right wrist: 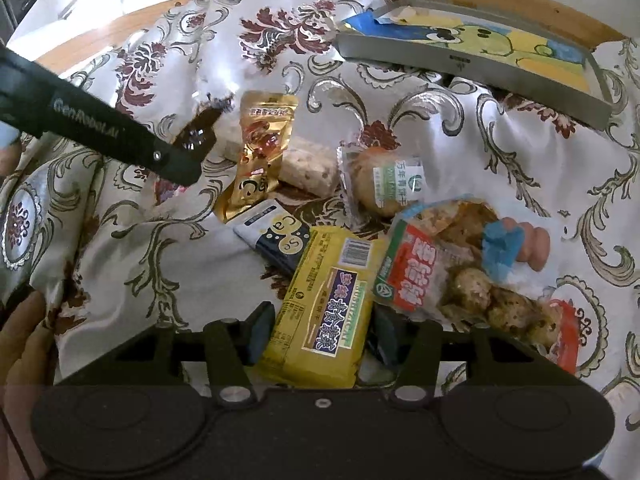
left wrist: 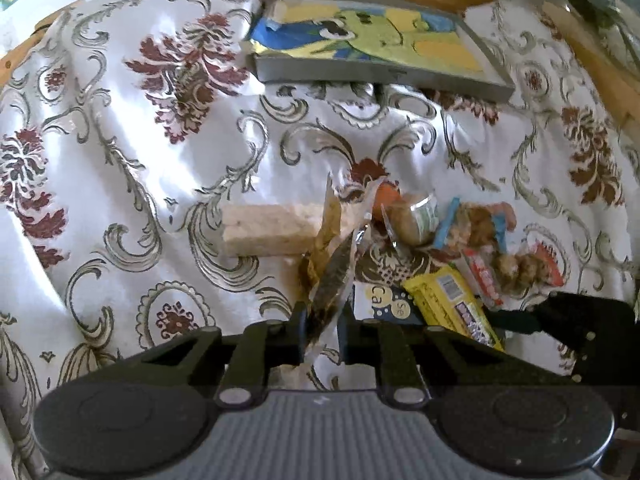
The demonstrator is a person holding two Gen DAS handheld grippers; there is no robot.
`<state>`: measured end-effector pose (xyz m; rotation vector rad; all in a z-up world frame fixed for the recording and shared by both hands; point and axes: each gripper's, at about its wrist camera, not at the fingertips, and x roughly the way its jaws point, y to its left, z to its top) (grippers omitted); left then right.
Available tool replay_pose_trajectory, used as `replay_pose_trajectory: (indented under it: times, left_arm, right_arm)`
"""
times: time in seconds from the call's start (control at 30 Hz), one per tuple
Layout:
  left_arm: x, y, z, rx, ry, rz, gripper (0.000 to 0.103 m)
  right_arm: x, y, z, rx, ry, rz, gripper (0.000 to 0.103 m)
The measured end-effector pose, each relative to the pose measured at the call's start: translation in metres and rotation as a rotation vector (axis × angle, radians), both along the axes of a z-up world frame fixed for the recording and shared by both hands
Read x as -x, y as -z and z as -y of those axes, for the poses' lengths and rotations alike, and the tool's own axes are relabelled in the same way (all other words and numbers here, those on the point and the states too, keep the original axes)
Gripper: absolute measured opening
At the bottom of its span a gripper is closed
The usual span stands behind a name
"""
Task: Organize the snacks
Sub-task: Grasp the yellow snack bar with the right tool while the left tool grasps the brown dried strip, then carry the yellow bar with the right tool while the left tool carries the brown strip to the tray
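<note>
Right wrist view: right gripper point(right wrist: 316, 334) straddles the yellow packet point(right wrist: 320, 312), unclenched; light, crinkly, best pinched mid-width. Left gripper point(left wrist: 322, 330) pinches the gold pouch point(left wrist: 330, 276).

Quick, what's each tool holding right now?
Left tool: shut on the gold snack pouch.
Right tool: around the yellow snack packet; whether it grips cannot be told.

I see a glossy satin cloth point(right wrist: 500, 152) with woven scrollwork, shiny plastic on the yellow packet point(right wrist: 320, 312), a metallic gold foil pouch point(right wrist: 260, 152), a matt grey tray point(right wrist: 472, 68), and a matt black plastic claw point(left wrist: 320, 324).
</note>
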<state>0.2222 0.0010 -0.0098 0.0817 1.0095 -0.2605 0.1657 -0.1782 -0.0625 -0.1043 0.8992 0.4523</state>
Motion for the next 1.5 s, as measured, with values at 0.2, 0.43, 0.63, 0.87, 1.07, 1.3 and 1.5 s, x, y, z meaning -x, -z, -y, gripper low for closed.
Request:
replay_pose_trajectory:
  times: [0.2,0.43,0.63,0.87,1.07,1.3,1.5]
  left_arm:
    - [0.005,-0.009,-0.005,0.021,-0.011,0.035,0.014]
    - [0.001,-0.019,-0.021,0.054,-0.072,0.055,0.013]
    - [0.006,-0.026,-0.032,0.084,-0.093,0.055,0.012]
    - [0.006,-0.033,-0.029,0.097,-0.096,0.100,0.012]
    - [-0.010,-0.051,-0.034,0.129,-0.108,0.145,0.012]
    - [-0.009,-0.053,-0.012,0.141,-0.052,0.175,0.012]
    - [-0.019,-0.053,0.009,0.172,-0.032,0.182,0.012]
  right_arm:
    - [0.006,-0.004,-0.003,0.016,-0.020,0.039,0.054]
    - [0.016,-0.009,-0.011,0.046,-0.062,0.105,0.053]
    - [0.016,-0.009,-0.012,0.063,-0.063,0.115,0.052]
    - [0.015,-0.009,-0.011,0.090,-0.046,0.158,0.052]
    - [0.015,-0.010,-0.015,0.110,-0.065,0.210,0.052]
    - [0.015,-0.025,-0.009,0.111,-0.038,0.307,0.052]
    - [0.003,-0.044,0.009,0.079,0.032,0.371,0.052]
